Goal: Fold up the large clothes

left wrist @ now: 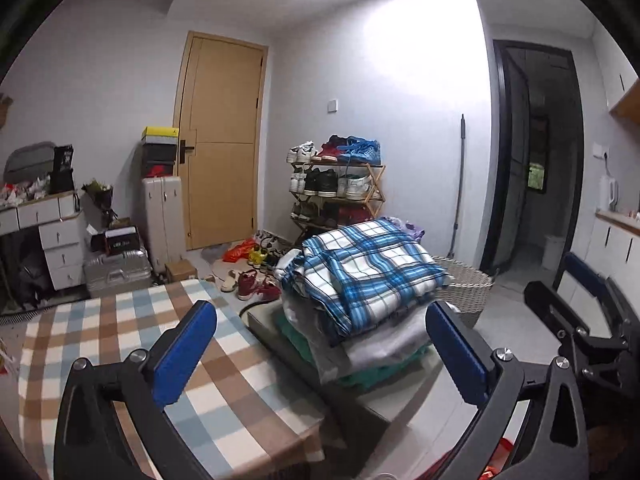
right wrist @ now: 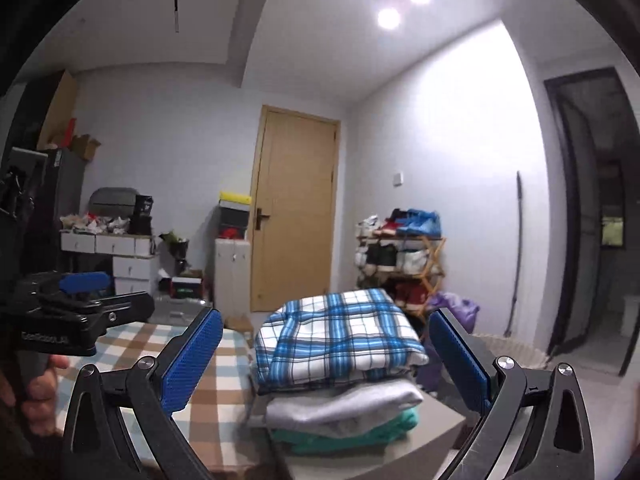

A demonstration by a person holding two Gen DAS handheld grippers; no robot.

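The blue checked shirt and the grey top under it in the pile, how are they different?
The blue checked shirt lies on top of the pile; the grey top is pressed beneath it. The blue checked shirt has blue, white and dark stripes crossing; the grey top is one plain colour. The blue checked shirt looks puffier and thicker; the grey top lies flatter. Both are folded and stacked, and neither is held.

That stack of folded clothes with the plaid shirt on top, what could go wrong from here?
The plaid shirt sits skewed and overhangs the grey garment and green garment beneath, so the stack might slump or slide. Both the left gripper and right gripper are open and empty close by; a careless sweep could knock it over.
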